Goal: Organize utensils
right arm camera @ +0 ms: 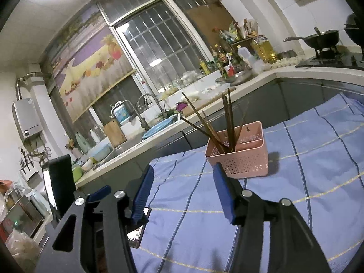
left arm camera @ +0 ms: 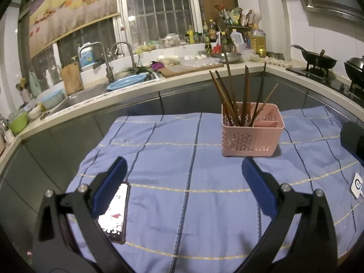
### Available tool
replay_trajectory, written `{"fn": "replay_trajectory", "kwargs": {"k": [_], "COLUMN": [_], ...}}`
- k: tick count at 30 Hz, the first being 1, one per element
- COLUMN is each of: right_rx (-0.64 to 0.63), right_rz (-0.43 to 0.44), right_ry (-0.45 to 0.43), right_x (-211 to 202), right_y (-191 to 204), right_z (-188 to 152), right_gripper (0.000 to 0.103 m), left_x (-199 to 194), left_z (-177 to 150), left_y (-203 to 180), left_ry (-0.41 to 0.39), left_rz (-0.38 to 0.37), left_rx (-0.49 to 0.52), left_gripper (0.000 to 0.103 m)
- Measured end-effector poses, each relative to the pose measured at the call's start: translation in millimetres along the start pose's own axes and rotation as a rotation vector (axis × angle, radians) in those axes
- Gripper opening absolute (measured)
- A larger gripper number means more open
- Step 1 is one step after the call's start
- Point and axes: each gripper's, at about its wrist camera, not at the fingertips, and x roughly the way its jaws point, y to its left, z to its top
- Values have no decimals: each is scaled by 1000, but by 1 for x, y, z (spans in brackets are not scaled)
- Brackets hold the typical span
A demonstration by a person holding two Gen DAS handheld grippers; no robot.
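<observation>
Hovering over the blue checked cloth, the left gripper and right gripper both gape apart and empty, while the chopsticks stand bunched in the pink basket's left compartment just ahead.

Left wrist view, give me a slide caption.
Open left gripper above blue cloth, facing chopsticks in pink basket.
</observation>
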Motion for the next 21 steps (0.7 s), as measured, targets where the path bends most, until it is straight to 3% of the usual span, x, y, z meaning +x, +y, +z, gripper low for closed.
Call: {"fn": "replay_trajectory", "kwargs": {"k": [6, 21], "right_rx": [24, 33], "right_rz": [-46, -48], "right_ry": [-22, -31], "right_x": [-2, -2], "right_y": [-9, -12], "right_z": [-3, -2], "right_gripper": [56, 56], "left_x": [0, -12], "left_z": [1, 3], "left_y": [-2, -3], "left_ry": [-2, -44], "left_rz": [-1, -8], "left_rx": [-2, 1], "left_gripper": [97, 97]}}
